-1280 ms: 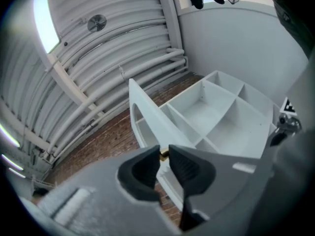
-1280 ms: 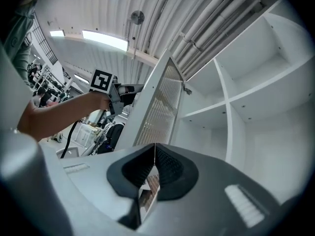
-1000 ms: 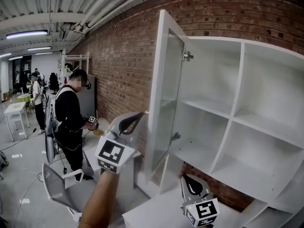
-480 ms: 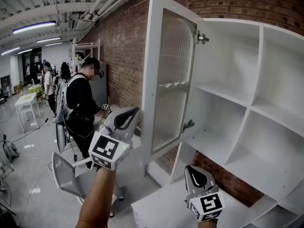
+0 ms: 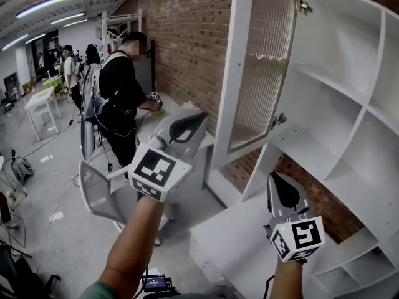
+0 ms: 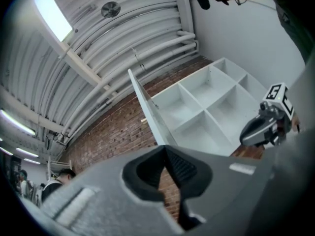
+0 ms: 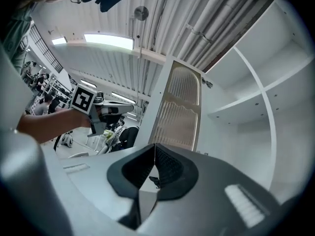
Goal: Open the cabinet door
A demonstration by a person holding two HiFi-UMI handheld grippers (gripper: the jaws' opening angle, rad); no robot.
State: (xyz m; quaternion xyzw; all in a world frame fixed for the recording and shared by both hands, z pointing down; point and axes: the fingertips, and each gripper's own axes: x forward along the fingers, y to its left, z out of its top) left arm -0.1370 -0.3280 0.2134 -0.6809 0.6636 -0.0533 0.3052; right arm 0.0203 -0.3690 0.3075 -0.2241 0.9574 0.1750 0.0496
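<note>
White-framed, with a ribbed glass panel, the cabinet door [image 5: 259, 67] stands swung wide out from the white open-shelf cabinet [image 5: 349, 104], hanging on two metal hinges, the upper hinge [image 5: 305, 7] near the top corner and the lower hinge [image 5: 278, 119] at the door's bottom edge. We see the cabinet's bare white compartments behind it, set against a red brick wall [image 5: 187, 42]. Our left tool [image 5: 194, 120] hangs in the air to the left of the door, near its free edge but apart from it; in the left gripper view [image 6: 166, 156] its black pads meet with nothing between them, and the door [image 6: 147, 112] and cabinet [image 6: 206, 107] show beyond. Our right tool [image 5: 280, 182] sits lower, below the door's bottom edge and in front of the cabinet's lower shelves, touching neither; in the right gripper view [image 7: 154, 154] its jaws are pressed together on nothing, pointing up toward the ribbed panel [image 7: 179, 109] and the shelves [image 7: 246, 97]. The two tools stand well apart from each other. Behind the left tool a person in a black top [image 5: 121, 92] stands beside the brick wall, and a grey chair [image 5: 100, 195] sits on the floor near that person. Farther back in the room we make out a white tabletop [image 5: 40, 101].
</note>
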